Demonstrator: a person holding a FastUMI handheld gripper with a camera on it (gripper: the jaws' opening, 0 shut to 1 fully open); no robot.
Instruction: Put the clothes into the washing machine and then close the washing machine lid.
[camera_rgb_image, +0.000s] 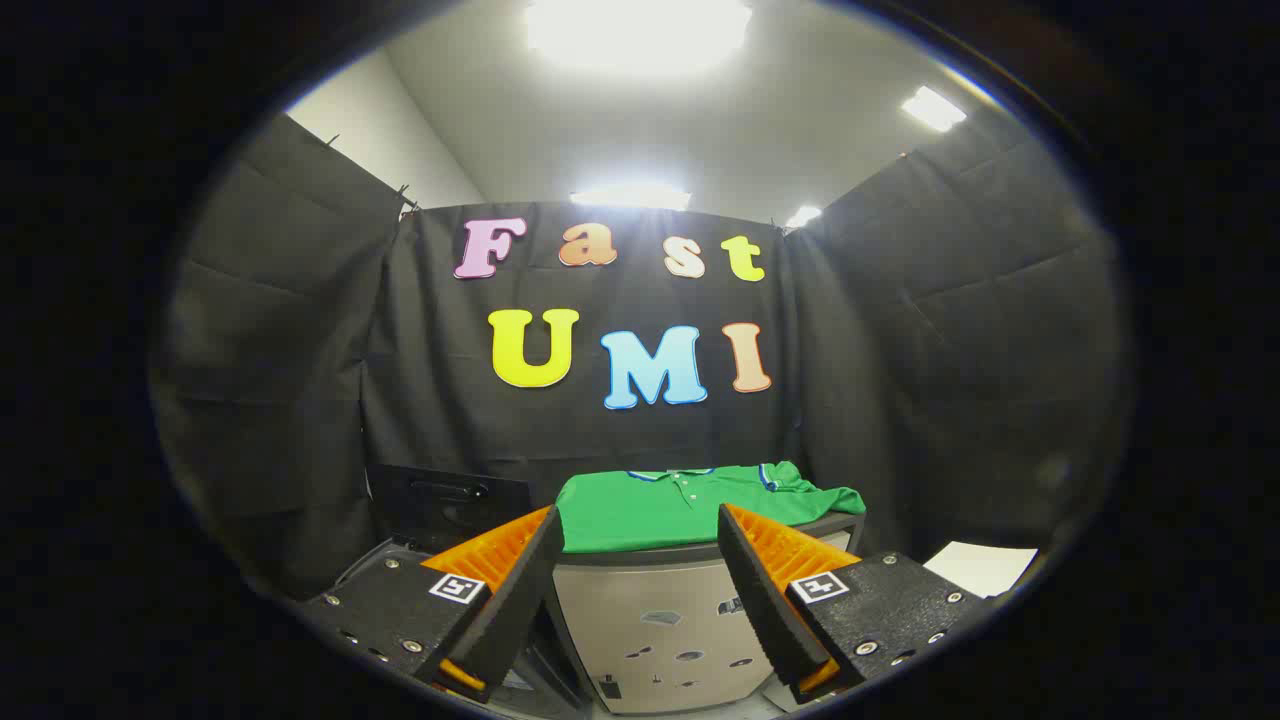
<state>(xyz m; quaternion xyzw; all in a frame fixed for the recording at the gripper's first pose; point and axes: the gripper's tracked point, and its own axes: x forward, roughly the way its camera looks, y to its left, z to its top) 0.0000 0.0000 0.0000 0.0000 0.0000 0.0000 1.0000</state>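
Tongs open and empty, facing the green shirt

The tongs (635, 590) are spread wide and hold nothing, ready to reach ahead. Small square black-and-white tags sit on them, with no words to read. Just beyond the fingers, the green shirt (660, 510) lies folded flat on top of the grey washing machine (660, 620), easy to grab. Left of it, a dark lid (450, 495) stands up, probably open for the shirt.

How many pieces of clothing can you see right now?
1. A green shirt lies on top of the washer, just beyond the open tool. Others may be hidden behind it.
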